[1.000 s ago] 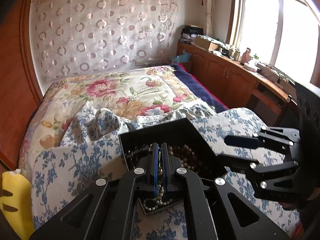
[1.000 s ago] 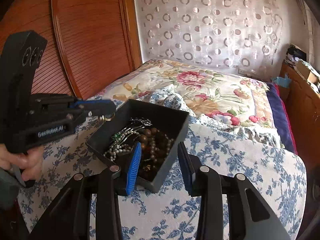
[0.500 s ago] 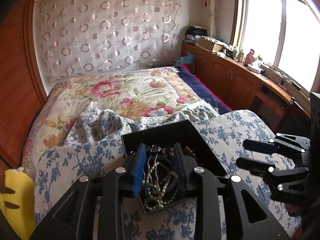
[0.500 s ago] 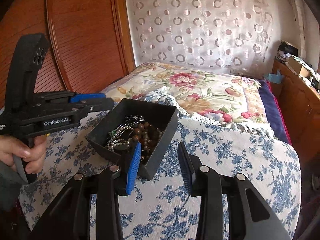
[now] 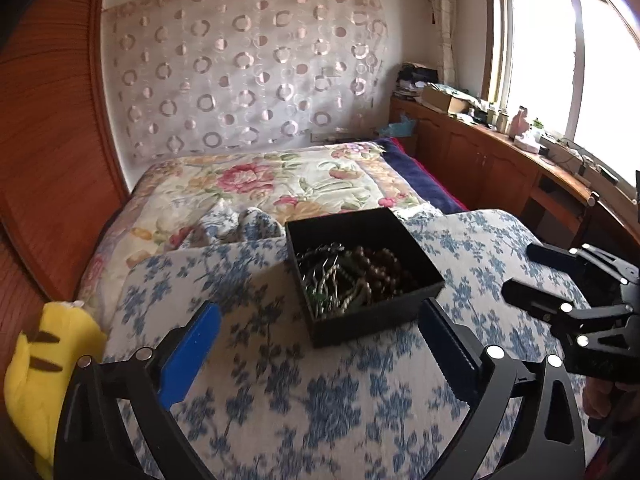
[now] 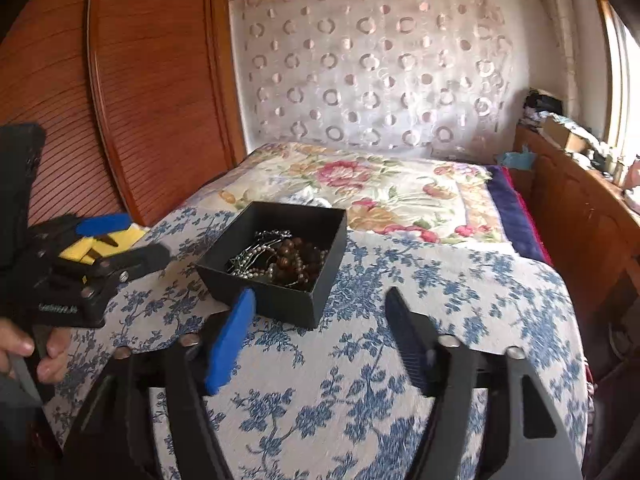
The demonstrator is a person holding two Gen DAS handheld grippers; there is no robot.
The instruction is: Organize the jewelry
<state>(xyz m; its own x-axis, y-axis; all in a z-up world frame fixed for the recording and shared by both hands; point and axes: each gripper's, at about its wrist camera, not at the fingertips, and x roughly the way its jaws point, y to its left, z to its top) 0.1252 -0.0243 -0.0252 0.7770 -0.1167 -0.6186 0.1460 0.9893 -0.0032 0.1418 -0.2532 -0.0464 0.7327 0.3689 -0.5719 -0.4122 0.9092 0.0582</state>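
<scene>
A black open box (image 5: pixel 404 236) sits on the blue-flowered cover (image 5: pixel 320 400), also in the right wrist view (image 6: pixel 280 304). It holds a heap of jewelry (image 5: pixel 352 280): pearl strands, brown beads, silver chains, also seen in the right wrist view (image 6: pixel 280 260). My left gripper (image 5: pixel 320 316) is open wide and empty, just in front of the box. My right gripper (image 6: pixel 320 300) is open and empty, in front of the box's near corner. The right gripper shows at the right edge of the left wrist view (image 5: pixel 568 296); the left gripper shows at the left of the right wrist view (image 6: pixel 100 256).
A yellow plush toy (image 5: pixel 36 364) lies at the left edge of the cover. A floral quilt (image 5: pixel 280 184) covers the bed behind. A wooden headboard (image 6: pixel 140 100) stands at left, wooden cabinets (image 5: pixel 500 160) with clutter under the window at right.
My left gripper was shut on a pearl strand in the box; it opened, let it go, and drew back. My right gripper also pulled back and opened wider.
</scene>
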